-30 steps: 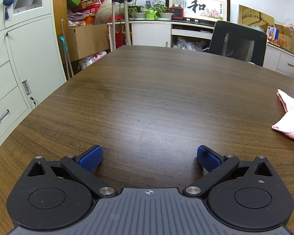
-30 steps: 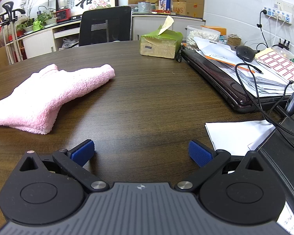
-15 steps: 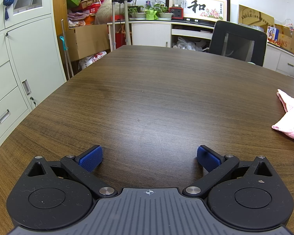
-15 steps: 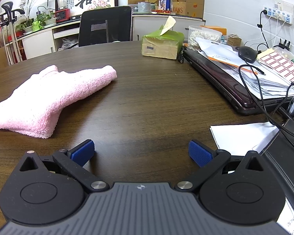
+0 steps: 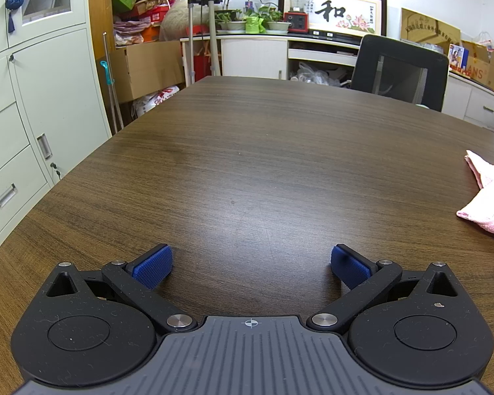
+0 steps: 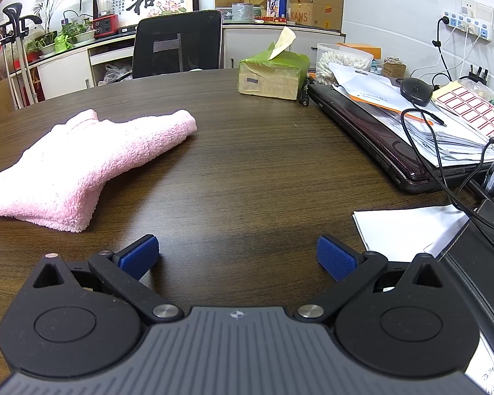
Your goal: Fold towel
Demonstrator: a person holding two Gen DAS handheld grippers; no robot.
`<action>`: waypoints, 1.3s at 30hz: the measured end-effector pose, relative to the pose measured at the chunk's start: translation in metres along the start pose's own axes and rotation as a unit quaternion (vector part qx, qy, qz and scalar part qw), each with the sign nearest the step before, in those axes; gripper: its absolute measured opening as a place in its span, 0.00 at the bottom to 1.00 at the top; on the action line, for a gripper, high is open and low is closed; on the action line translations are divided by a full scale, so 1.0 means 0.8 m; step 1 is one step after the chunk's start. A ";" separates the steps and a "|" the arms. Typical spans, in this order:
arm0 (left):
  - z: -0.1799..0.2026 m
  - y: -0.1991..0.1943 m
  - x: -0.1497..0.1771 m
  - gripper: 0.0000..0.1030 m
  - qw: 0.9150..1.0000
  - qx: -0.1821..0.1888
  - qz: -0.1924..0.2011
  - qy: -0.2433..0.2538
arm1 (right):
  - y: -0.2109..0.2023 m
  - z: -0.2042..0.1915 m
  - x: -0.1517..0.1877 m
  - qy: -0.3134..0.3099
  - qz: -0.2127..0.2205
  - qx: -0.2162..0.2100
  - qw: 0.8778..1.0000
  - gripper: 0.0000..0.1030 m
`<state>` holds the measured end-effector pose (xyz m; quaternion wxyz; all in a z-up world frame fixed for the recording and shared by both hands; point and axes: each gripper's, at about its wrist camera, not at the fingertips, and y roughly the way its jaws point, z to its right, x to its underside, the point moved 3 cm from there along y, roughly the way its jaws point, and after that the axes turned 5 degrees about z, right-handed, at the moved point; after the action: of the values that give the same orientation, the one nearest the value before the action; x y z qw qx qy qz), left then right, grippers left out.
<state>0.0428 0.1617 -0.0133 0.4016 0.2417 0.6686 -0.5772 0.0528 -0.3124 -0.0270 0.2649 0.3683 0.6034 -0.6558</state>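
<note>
Since a second ago the right gripper (image 6: 237, 258) has shifted slightly, so the pink towel (image 6: 82, 168) and the sheet of white paper (image 6: 408, 230) sit a little further right in its view; the left wrist view is unchanged. Both grippers have their blue-padded jaws spread wide, holding nothing, above the dark wooden table (image 5: 253, 151). The left gripper (image 5: 251, 265) faces bare tabletop, the towel's edge (image 5: 487, 204) at its far right. The towel lies rumpled, ahead and left of the right gripper, apart from it.
</note>
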 end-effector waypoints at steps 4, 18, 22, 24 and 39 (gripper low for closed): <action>0.000 0.000 0.000 1.00 1.000 0.000 0.000 0.000 | 0.002 -0.001 -0.002 0.000 0.001 0.003 1.000 1.00; -0.001 0.000 0.000 1.00 1.000 0.000 0.000 0.000 | -0.018 -0.042 -0.078 -0.019 0.099 0.013 0.995 1.00; 0.000 0.000 0.000 1.00 1.000 0.000 0.000 -0.001 | -0.002 -0.048 -0.101 0.008 0.093 -0.057 0.994 1.00; 0.001 0.000 0.000 1.00 1.000 0.000 0.001 0.000 | 0.010 -0.052 -0.105 0.017 0.078 -0.111 0.991 1.00; 0.080 -0.014 -0.021 1.00 0.993 0.118 -0.024 -0.004 | 0.034 -0.059 -0.090 -0.020 0.042 -0.185 0.982 1.00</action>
<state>0.0599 0.0996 0.0060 0.3589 0.2692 0.5998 -0.6625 0.1242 -0.2760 0.0145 0.3679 0.3246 0.6929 -0.5284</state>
